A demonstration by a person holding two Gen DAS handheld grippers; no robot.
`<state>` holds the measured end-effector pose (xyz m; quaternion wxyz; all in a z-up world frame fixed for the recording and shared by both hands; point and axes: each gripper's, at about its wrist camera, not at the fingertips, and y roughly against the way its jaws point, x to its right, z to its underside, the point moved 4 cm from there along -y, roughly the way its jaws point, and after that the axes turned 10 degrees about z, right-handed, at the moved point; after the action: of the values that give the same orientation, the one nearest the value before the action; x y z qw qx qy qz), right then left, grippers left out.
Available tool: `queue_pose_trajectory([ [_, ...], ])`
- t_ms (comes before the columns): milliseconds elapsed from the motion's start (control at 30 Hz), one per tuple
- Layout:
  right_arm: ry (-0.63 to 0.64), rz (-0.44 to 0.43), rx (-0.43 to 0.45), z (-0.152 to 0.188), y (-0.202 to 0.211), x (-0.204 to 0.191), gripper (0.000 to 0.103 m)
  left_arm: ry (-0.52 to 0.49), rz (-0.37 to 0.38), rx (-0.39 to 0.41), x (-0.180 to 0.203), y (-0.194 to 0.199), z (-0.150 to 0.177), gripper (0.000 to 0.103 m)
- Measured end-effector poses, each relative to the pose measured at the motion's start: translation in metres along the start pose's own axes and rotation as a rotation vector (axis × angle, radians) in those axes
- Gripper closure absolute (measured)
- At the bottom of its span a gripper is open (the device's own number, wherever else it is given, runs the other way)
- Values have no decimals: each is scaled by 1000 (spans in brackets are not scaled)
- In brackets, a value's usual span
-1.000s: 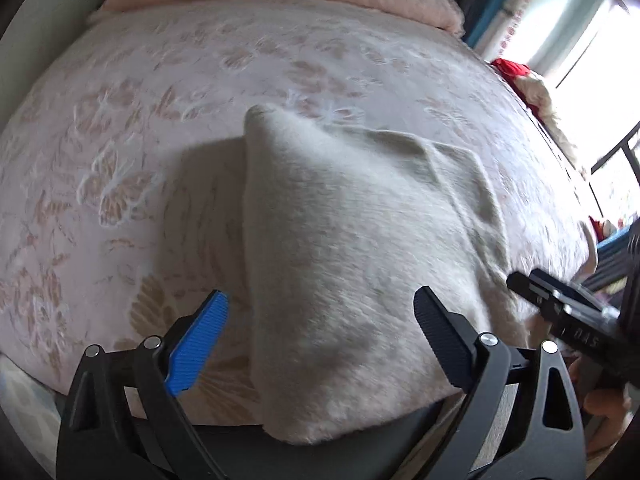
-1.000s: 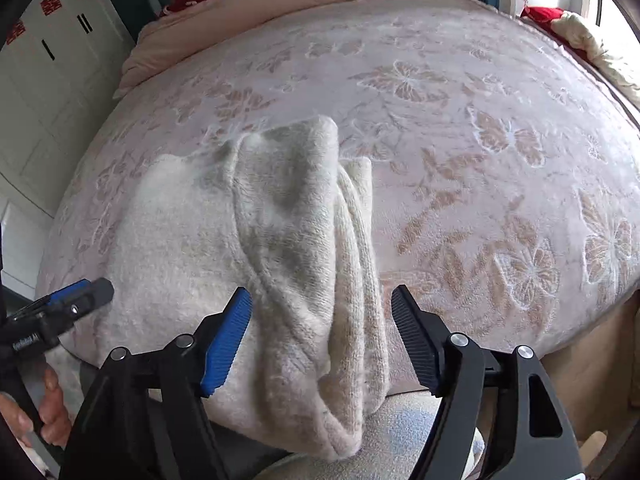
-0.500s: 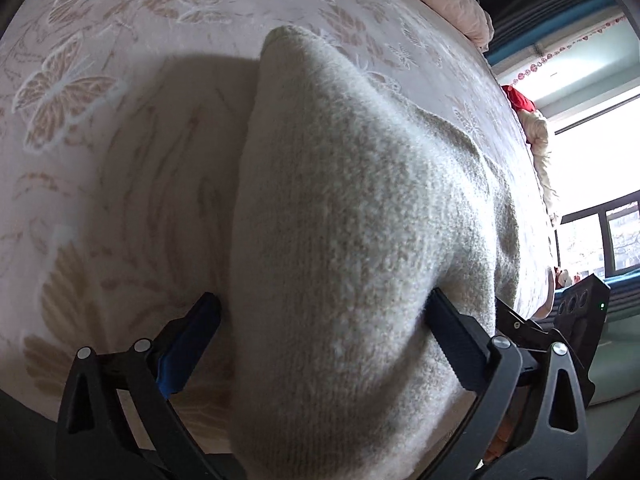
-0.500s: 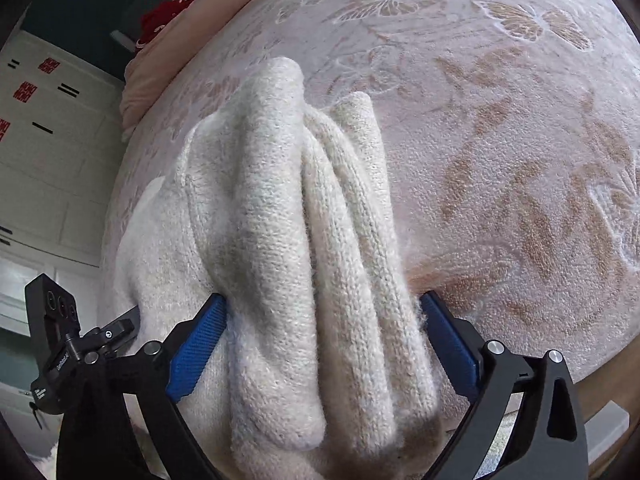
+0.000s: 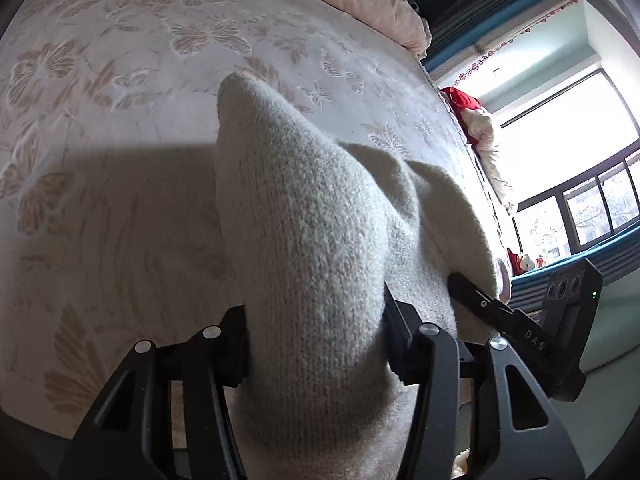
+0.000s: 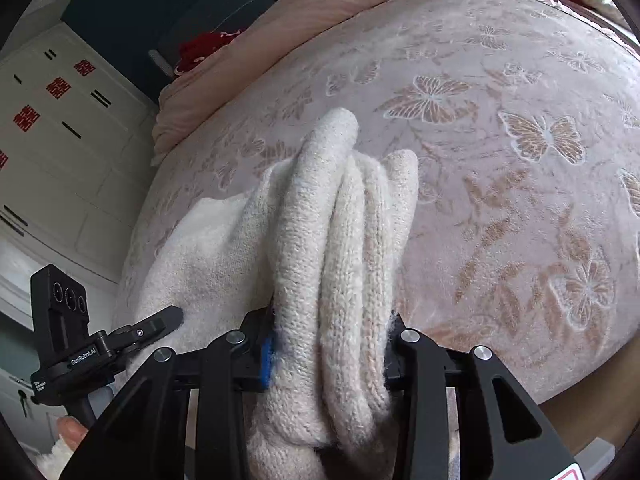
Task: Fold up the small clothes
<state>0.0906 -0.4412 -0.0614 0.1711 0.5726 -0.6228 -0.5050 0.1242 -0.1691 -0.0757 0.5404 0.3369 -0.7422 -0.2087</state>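
Observation:
A cream knit garment point(image 5: 304, 220) lies on the bed, bunched into a ridge that runs away from me. My left gripper point(image 5: 316, 344) has its jaws closing, and both pads squeeze the near end of that ridge. In the right wrist view the same garment point(image 6: 344, 220) shows as several thick folds. My right gripper point(image 6: 328, 352) is closing too, with its pads pinching those folds. Each gripper shows in the other's view: the right gripper point(image 5: 520, 328) beside the garment's right side, the left gripper point(image 6: 120, 336) at its left side. The garment's near hem is hidden under the fingers.
A pink bedspread point(image 5: 120, 208) with butterfly and flower patterns covers the bed. A pink quilt point(image 6: 320, 20) lies along its far end. A bright window point(image 5: 568, 168) stands beyond the right edge, and a white wardrobe point(image 6: 60, 128) beyond the left. A thumb point(image 6: 70, 430) shows low left.
Both pairs of jaws were wide around the garment and have narrowed onto it. The fabric between them has bunched up into a taller ridge, and both cameras have pulled back a little.

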Motion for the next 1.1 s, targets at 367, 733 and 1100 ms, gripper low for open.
queue_pose_trajectory([
  [367,-154,-34,-119,30,-63,52,38,13,-205,-31,-44,-33,18,13],
  [733,-124,20,-100,26,-54,32,61,25,-185,-95,-21,-54,10,30],
  [1100,-5,60,-12,30,38,-32,65,-159,-136,-51,46,22,22,56],
])
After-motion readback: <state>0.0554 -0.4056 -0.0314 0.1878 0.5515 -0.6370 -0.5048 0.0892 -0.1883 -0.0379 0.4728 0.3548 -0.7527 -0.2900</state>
